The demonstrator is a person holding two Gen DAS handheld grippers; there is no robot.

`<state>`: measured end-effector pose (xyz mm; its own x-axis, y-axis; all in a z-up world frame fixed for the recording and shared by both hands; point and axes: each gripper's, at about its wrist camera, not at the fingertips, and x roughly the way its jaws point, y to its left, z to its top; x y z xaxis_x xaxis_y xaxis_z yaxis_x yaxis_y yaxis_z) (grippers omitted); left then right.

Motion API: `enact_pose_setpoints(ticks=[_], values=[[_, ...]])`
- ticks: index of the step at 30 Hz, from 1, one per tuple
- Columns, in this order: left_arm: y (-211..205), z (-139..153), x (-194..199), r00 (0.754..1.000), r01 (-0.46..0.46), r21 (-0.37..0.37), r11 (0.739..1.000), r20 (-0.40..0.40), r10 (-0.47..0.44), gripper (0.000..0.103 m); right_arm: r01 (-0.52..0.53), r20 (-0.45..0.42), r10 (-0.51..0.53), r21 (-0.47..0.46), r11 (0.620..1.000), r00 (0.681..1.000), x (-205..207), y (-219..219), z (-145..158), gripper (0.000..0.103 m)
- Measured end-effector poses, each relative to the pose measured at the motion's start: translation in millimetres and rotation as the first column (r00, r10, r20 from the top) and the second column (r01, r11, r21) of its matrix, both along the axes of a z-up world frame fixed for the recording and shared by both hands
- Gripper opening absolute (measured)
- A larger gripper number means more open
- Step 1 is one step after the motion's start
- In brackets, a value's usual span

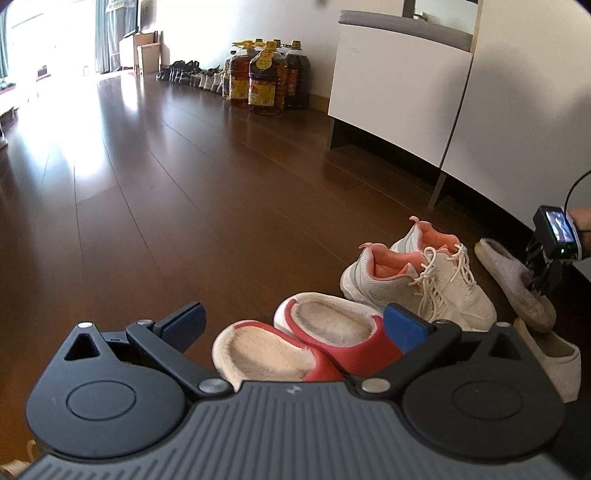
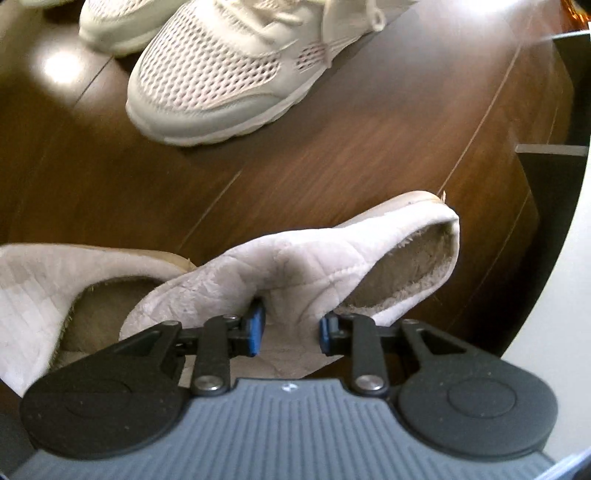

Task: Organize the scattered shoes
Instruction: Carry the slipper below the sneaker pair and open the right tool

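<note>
Right gripper point(image 2: 288, 328) pinching quilted slipper point(image 2: 295, 258), fuzzy lining

A dark brown wooden floor point(image 1: 155, 192) runs the length of the room, its planks glossy and washed with glare near a bright window with curtains point(image 1: 105, 33) at the far left. Against the far wall stands a cluster of large oil bottles point(image 1: 264, 74) with yellow caps and yellow labels, their contents amber to dark. To the left of them, further along the wall, cardboard boxes point(image 1: 147, 53) stand by the curtains. On the right, a white cabinet point(image 1: 399, 96) stands raised on short legs, with a grey pad point(image 1: 402, 27) along its top. The wall behind is pale.
</note>
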<state>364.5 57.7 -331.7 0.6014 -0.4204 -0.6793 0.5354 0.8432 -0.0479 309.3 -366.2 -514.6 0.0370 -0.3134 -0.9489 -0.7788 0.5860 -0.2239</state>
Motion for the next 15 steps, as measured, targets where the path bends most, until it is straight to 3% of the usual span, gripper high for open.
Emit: enact_pose_setpoints(ticks=[8,10,13,15], values=[[38,50,-3,0.993,0.002,-0.035,0.999,0.122,0.002,0.103,0.05,0.113,-0.051,0.016,0.999,0.992,-18,22,63,0.013],[46,69,-6,0.991,0.008,-0.047,0.999,0.132,-0.001,0.103,0.068,0.155,-0.069,0.012,0.998,0.985,-39,36,94,0.012],[58,99,-11,0.991,-0.014,-0.074,0.997,0.134,0.024,0.103,0.074,0.206,-0.078,0.028,0.997,0.975,-29,56,122,0.008],[65,119,-18,0.992,-0.053,-0.103,0.993,0.105,0.064,0.103,0.046,0.181,-0.053,0.047,0.998,0.982,-39,73,144,0.007]])
